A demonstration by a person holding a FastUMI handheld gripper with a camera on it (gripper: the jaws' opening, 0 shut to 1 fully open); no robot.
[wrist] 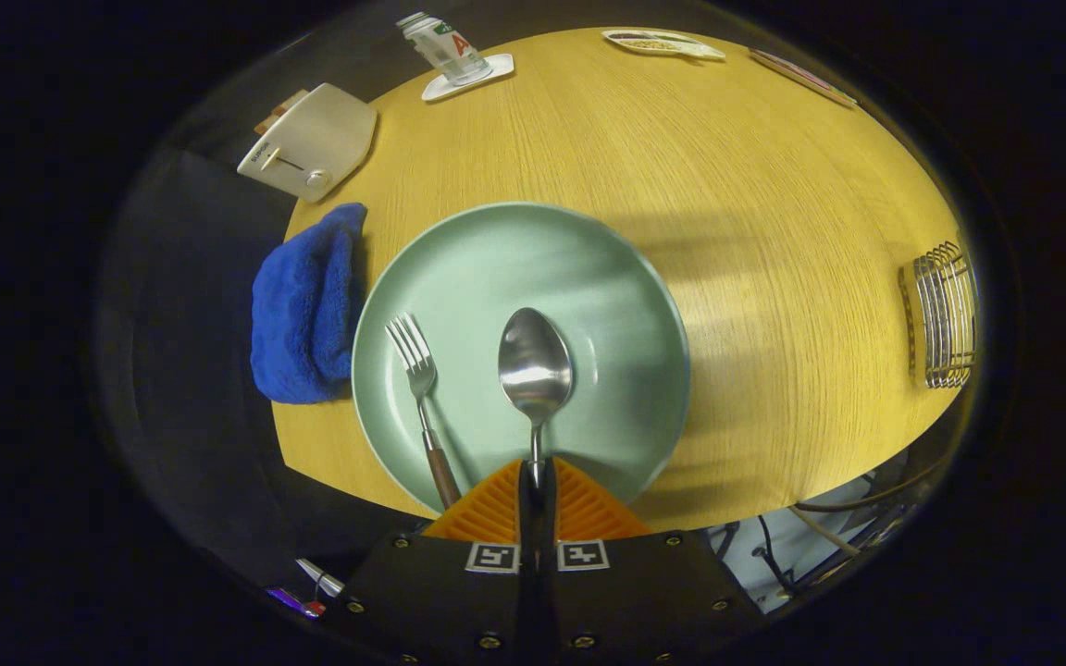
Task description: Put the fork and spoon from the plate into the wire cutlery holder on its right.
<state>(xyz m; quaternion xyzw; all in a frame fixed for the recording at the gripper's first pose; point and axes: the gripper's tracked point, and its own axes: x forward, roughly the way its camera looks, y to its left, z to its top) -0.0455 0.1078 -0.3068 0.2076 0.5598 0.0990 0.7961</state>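
A pale green plate (625, 305) lies on the round wooden table just ahead of my fingers. A steel spoon (535, 365) points away from me over the plate, its thin handle running back between my fingertips. My gripper (537, 474) is shut on the spoon's handle. A fork (417, 370) with a brown wooden handle rests on the plate to the left of the spoon, tines pointing away. The wire cutlery holder (945, 314) stands far to the right of the plate, near the table's rim.
A blue cloth (303, 305) lies against the plate's left side. Beyond it sits a white toaster (311, 141). At the table's far side are a bottle on a white coaster (454, 51), a small dish (663, 43) and a flat card (801, 76). Cables hang below the table's near right edge.
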